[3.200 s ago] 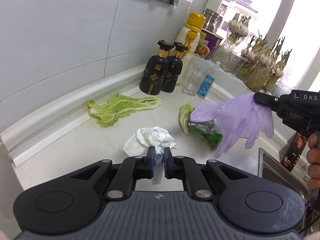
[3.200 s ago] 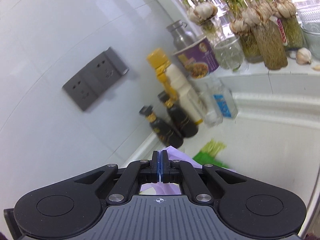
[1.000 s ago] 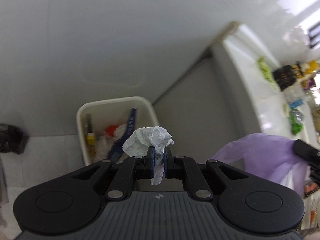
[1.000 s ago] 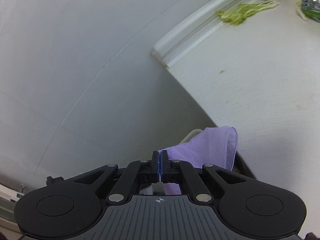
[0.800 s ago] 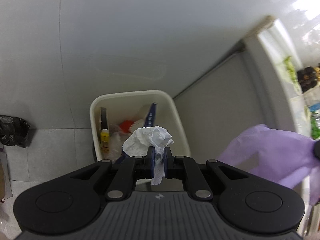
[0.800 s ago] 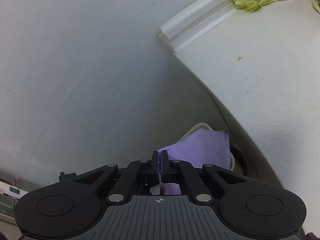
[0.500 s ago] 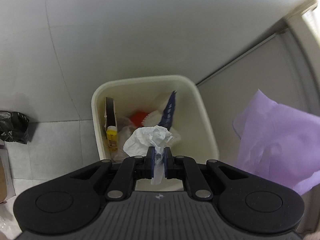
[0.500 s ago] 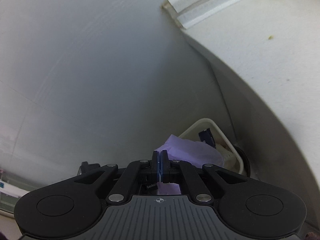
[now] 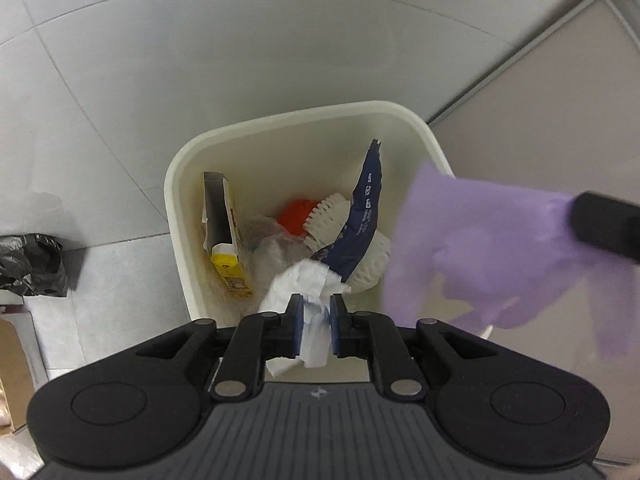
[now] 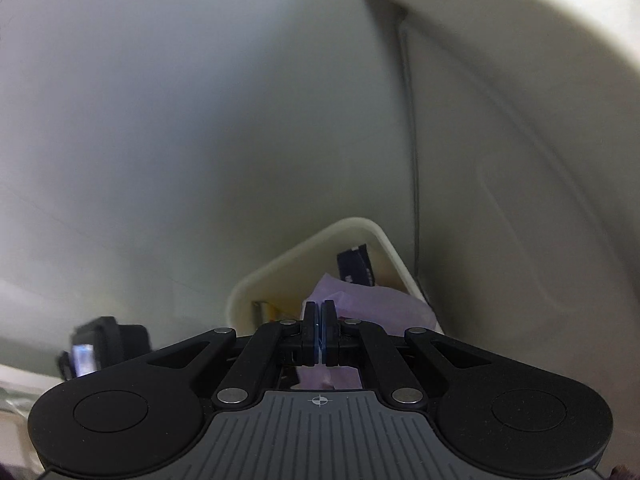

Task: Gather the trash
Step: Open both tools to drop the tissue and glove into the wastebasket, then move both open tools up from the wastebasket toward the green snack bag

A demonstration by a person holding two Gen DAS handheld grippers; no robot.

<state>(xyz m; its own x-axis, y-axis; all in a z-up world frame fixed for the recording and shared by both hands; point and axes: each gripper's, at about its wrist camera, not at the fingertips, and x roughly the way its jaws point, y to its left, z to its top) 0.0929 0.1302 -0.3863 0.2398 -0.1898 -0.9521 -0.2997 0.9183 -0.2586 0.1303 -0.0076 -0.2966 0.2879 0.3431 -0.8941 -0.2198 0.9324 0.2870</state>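
Note:
A cream trash bin [image 9: 176, 176] stands on the floor below me, holding a yellow carton, a blue wrapper and other trash. My left gripper [image 9: 314, 320] sits just above its near rim, jaws slightly parted with the crumpled white tissue [image 9: 304, 284] still between them. My right gripper [image 10: 319, 328] is shut on a purple glove [image 10: 372, 300], which hangs over the bin [image 10: 280, 268]. In the left wrist view the glove [image 9: 472, 248] dangles from the right gripper's black tip at the bin's right edge.
A grey cabinet door [image 9: 560, 92] rises right of the bin and a tiled wall [image 9: 200, 40] behind it. A black plastic bag [image 9: 32, 264] lies on the floor tiles at left. The countertop edge [image 10: 520, 12] curves overhead.
Both grippers have dropped closer to the bin. The left jaws have opened slightly around the tissue. The glove has swung over the bin's right side.

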